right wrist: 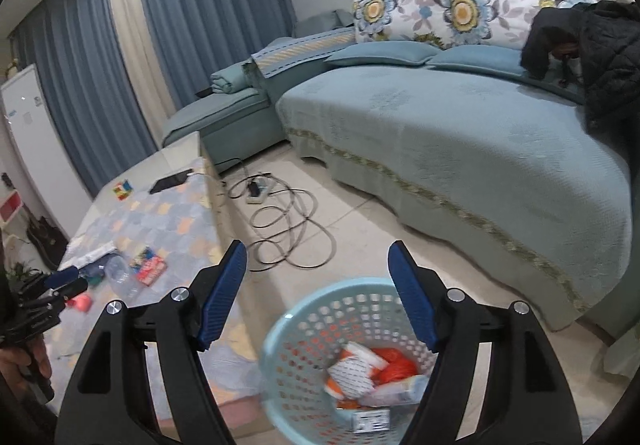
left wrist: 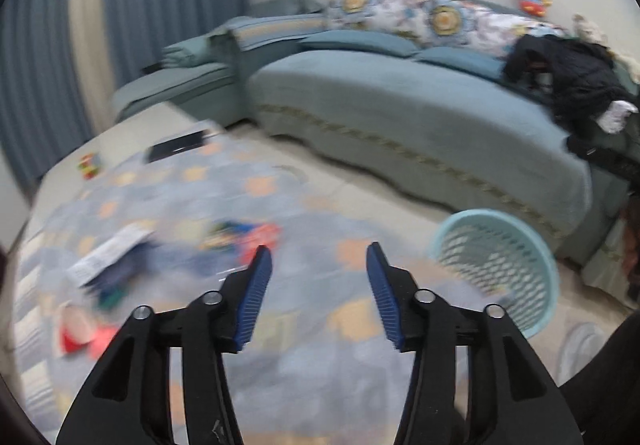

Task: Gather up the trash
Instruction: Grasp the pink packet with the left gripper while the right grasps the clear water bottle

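Trash lies on the low table's patterned cloth (left wrist: 280,201): a white paper packet (left wrist: 108,257), a red and blue wrapper (left wrist: 244,237) and a red piece (left wrist: 80,337), all blurred. My left gripper (left wrist: 320,257) hangs open and empty above the cloth, just right of the wrapper. The pale blue mesh basket (right wrist: 280,325) stands on the floor beside the table and holds orange and white wrappers (right wrist: 360,365). Directly above it my right gripper (right wrist: 318,249) is open with nothing between its fingers. The right wrist view also shows the left gripper (right wrist: 68,285) over a clear plastic bottle (right wrist: 120,277).
A teal sofa (right wrist: 460,149) curves behind, with a black jacket (right wrist: 592,41) on it. Black cables and a power strip (right wrist: 280,213) lie on the floor between table and sofa. A phone (right wrist: 168,181) and a puzzle cube (right wrist: 123,189) rest at the table's far end.
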A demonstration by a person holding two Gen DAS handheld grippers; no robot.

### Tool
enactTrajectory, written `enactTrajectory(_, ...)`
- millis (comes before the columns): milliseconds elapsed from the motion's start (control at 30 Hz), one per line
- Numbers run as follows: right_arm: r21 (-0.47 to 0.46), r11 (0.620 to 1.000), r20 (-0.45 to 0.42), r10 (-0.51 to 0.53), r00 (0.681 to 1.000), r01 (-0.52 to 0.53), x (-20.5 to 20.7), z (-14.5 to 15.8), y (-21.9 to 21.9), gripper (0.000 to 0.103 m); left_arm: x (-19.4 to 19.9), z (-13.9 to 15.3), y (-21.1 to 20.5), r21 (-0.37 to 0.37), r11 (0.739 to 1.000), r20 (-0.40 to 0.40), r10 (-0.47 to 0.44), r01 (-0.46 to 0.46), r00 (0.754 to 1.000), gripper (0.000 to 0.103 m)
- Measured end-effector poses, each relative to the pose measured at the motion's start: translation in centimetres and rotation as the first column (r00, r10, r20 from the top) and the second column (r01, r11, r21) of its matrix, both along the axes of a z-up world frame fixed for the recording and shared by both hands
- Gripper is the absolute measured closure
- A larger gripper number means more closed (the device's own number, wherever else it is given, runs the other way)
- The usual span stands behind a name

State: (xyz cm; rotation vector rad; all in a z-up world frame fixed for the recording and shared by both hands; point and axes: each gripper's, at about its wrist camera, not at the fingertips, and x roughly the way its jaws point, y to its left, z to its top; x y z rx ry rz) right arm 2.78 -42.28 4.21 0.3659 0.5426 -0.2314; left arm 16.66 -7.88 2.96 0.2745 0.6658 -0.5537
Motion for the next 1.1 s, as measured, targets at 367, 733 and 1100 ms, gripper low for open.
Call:
enactTrajectory(367, -0.018, 0.936, -0.040, 0.351, 0.936, -0.351, 9.1, -0.9, 14.8, 0.030, 5.7, -3.6, 16.4, 0.095, 0.923, -0.060, 0.380, -0.374, 0.923, 0.048)
enactTrajectory(733, -0.117, 0.804, -0.215, 0.553, 0.805, -0.583, 20.3, -5.6, 30.8, 0.030, 9.0, -7.6, 21.6, 0.029, 0.908, -0.211, 0.414, -0.417, 0.886, 0.048)
enactTrajectory(1100, -0.089, 0.802, -0.314, 0.540, 0.781, -0.590, 25.6, -9.5, 32.8, 0.028, 13.8, -10.5, 17.9, 0.128, 0.902, -0.234, 0.432, -0.413, 0.871, 0.043)
